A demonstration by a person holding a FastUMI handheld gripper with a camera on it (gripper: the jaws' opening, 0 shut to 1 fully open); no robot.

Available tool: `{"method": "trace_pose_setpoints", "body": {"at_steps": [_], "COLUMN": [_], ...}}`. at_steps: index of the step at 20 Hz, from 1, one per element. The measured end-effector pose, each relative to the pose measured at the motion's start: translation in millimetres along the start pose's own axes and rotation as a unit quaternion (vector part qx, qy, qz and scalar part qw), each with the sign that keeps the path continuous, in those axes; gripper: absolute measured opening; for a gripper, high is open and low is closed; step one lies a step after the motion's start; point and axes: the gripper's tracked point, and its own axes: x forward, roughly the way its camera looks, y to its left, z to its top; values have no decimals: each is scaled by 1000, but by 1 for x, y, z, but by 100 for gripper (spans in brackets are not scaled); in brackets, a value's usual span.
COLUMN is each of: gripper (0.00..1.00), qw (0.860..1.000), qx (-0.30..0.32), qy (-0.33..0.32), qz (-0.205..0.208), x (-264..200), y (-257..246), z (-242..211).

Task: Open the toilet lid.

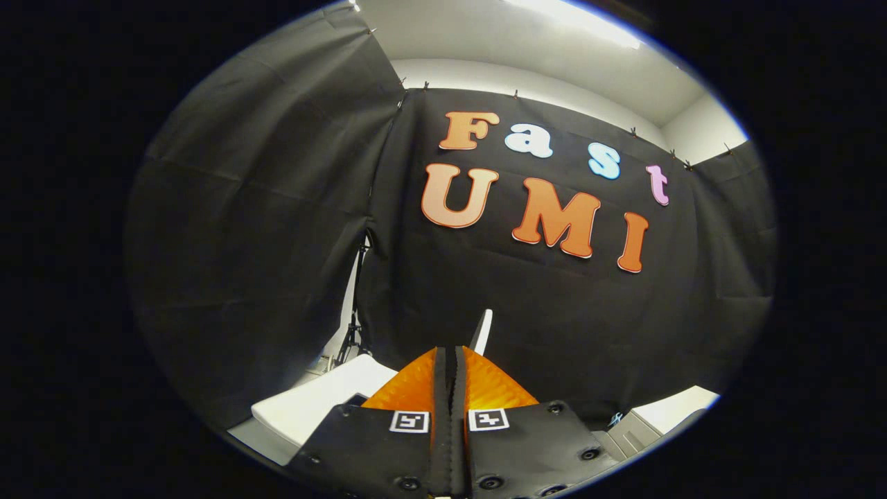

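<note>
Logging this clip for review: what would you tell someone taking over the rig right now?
Hand-held gripper: fingers closed together, tilted up toward the booth wall.
A thin white edge stands just beyond the fingertips. It may be the toilet lid, but I cannot tell that, or whether it is pinched.
A flat white surface lies below the fingers, to one side.
Done: unclear from this view.
Left: check the lid's position and raise it fully if needed.

We are seeing the gripper (pixel 449 360) pointing up at the black cloth wall (pixel 277 229), fingers pressed together with nothing between them. A thin white edge (pixel 483 328) is sticking up just beyond the tips at 1 o'clock, maybe the raised lid. A white slab (pixel 312 405) is lying at 9 o'clock of the fingers.
</note>
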Motion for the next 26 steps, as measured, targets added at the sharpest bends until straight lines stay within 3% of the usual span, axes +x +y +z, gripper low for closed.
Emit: {"method": "trace_pose_setpoints", "body": {"at_steps": [8,12,15,20,22,26], "gripper": [8,8,35,91,94,95], "qw": [997,997,995,992,990,990], "qx": [27,13,16,36,43,40], "qy": [3,4,-1,-35,-52,-87], "qz": [75,77,96,119,125,103], "x": [10,11,4,-13,-22,-37], "y": [84,99,107,103,84,0], "z": [5,6,13,60,83,126]}}
